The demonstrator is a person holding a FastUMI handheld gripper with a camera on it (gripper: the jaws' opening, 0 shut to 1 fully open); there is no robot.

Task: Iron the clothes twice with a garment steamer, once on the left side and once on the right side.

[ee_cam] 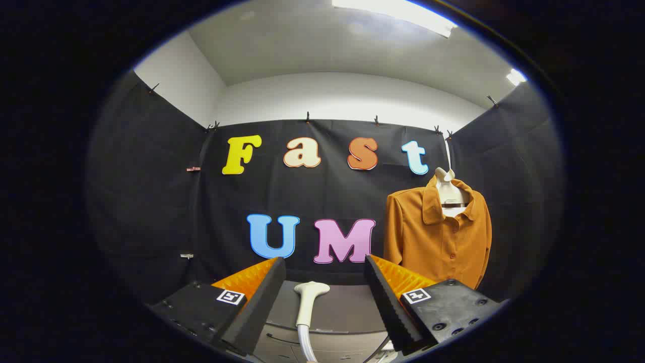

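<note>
the black cloth wall (161,212) wraps the booth on the left, far and right sides, clipped along its top edge, with white wall (342,98) and a ceiling (302,45) carrying a bright light strip (398,12) above it.

on the far right, against the cloth, an orange-brown shirt (433,237) hangs on a pale hanger (448,191) whose strap runs up to the top of the cloth. the shirt has a collar, a row of buttons down the front and long sleeves hanging straight at both sides. it sits beyond the right finger and well apart from the gripper.

low and near, a grey table surface (347,307) stretches under the fingers to the foot of the far cloth.

the gripper (322,297) points at the far wall, its jaws spread wide with a broad gap between them and nothing pressed by either. each finger carries a small square marker on its block.

in that gap lies the garment steamer (308,305): a pale handheld head with a rounded, widened top at the far end, a slim neck, and a ribbed hose leading off toward the near side. it rests on the table, roughly centred between the fingers, slightly nearer the left one, touching neither.

a thin dark cable (375,348) runs near the right finger's base.
</note>
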